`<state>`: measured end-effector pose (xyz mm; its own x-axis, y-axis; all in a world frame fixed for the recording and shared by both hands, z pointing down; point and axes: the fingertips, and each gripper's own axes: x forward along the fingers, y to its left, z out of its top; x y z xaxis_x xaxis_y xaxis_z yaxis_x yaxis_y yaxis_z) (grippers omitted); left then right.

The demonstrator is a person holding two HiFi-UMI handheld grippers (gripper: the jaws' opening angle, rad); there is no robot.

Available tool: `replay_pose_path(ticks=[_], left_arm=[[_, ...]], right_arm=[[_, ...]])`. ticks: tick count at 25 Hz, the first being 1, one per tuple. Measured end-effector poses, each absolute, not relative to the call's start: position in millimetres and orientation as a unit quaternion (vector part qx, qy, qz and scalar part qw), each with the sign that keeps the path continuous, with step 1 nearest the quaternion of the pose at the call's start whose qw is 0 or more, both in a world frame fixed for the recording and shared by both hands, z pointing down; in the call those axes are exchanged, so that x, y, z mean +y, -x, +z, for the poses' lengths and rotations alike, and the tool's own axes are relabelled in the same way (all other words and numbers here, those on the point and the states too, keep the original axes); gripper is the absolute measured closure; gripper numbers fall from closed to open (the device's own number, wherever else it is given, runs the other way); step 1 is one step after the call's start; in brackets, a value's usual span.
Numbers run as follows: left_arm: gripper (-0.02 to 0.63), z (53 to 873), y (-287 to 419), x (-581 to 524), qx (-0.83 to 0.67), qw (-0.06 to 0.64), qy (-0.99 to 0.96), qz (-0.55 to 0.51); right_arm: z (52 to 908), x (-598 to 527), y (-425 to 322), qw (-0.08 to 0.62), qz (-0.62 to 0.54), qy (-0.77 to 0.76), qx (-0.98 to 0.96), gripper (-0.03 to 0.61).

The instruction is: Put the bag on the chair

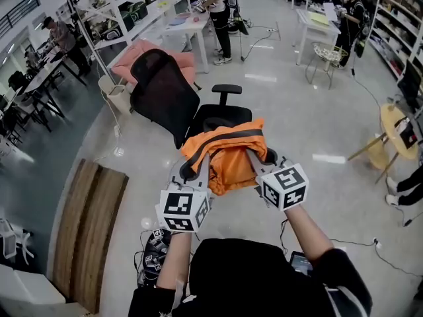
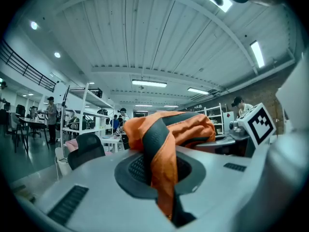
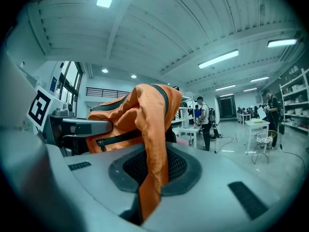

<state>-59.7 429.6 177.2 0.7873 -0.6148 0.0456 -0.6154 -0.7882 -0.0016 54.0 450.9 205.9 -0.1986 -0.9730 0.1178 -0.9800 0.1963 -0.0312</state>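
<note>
Orange with dark grey-black bands on bag (image 1: 228, 154), pinched in both grippers. Light grey on left gripper (image 1: 193, 170) and right gripper (image 1: 256, 160); cubes white with black square markers. Black on chair (image 1: 165, 98) just beyond them. Pink on cushion (image 1: 125, 58) behind chair. Brown wood grain on board (image 1: 89, 230), left of left gripper.

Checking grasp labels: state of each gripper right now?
left gripper: shut on a fold of the orange bag.
right gripper: shut on the orange bag too.
</note>
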Motion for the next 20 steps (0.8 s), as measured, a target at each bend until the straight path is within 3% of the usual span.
replay_pose_path(ticks=[20], left_arm=[[0.589,189,40,370,-0.346,0.023,-0.937,0.031]], right_arm=[[219,389,-74,0.043,0.068,-0.613,-0.786,0.549]])
